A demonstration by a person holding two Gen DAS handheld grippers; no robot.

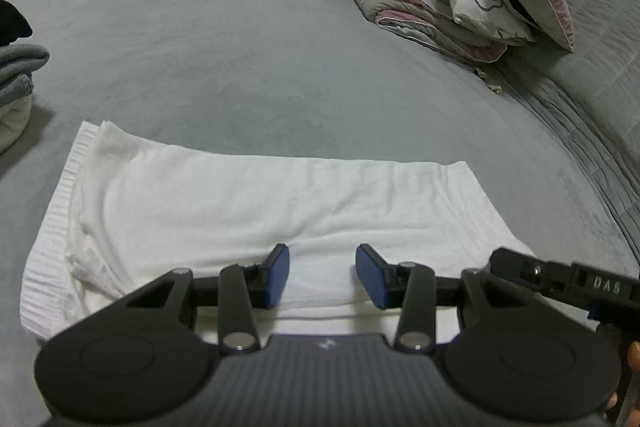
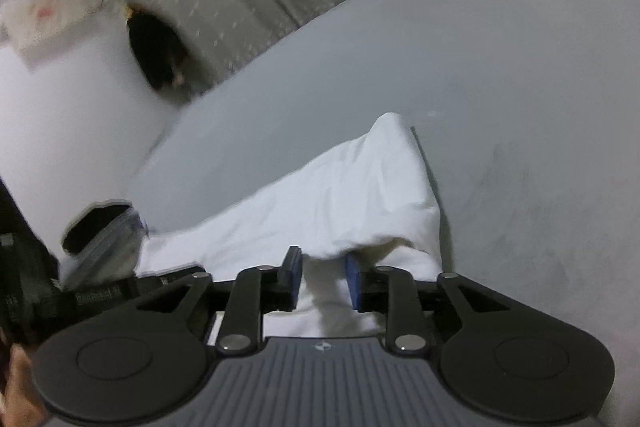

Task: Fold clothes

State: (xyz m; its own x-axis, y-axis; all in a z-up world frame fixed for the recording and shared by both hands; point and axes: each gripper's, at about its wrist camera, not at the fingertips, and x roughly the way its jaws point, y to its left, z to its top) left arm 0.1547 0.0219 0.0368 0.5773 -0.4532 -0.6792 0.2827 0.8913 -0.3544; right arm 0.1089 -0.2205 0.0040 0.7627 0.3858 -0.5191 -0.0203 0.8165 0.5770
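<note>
Left gripper [image 1: 323, 275], jaws part-open and empty, over the near edge of the white garment [image 1: 224, 199] lying lengthwise across the bed [image 1: 240, 47]; right gripper [image 2: 323, 277], jaws narrow, straddling its raised right-end fold, seemingly unpinched.

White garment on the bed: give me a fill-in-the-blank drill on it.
1. The folded garment is ____ in colour.
2. It lies on a ____ bed cover.
3. The ribbed band shows at its ____ end in the left wrist view.

Missing words: white; grey; left
</note>
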